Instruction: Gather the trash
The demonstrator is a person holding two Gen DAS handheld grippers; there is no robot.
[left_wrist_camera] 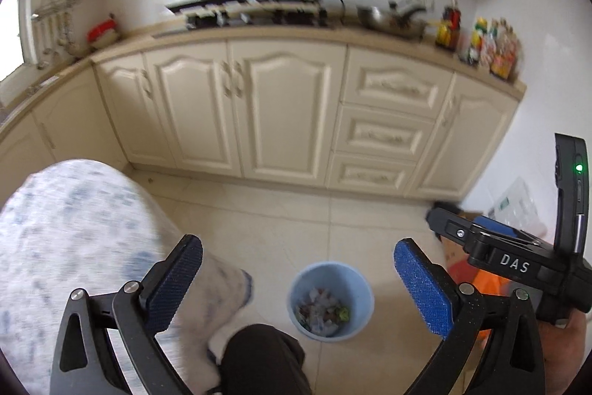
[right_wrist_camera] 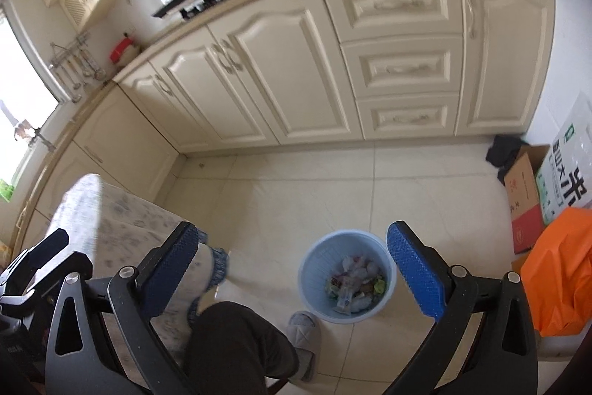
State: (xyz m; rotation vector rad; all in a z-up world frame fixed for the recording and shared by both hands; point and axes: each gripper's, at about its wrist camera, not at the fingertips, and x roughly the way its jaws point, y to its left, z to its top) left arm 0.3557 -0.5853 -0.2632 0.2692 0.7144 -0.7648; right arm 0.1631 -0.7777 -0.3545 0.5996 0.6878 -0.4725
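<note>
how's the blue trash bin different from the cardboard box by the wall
The blue trash bin is round, pale blue plastic; the cardboard box is squared, brown with red print. The bin stands alone on open floor tiles, while the box sits against the right wall beside an orange bag. The bin shows wrappers and scraps inside; the box's contents cannot be seen. Both rest on the floor.

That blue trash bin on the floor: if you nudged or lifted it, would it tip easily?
The blue bin looks like thin plastic, holding only crumpled wrappers, so it is probably light. Pushed, it would likely slide on the glossy floor tiles. Upright and taller than wide, it might tip if pushed near its rim.
</note>
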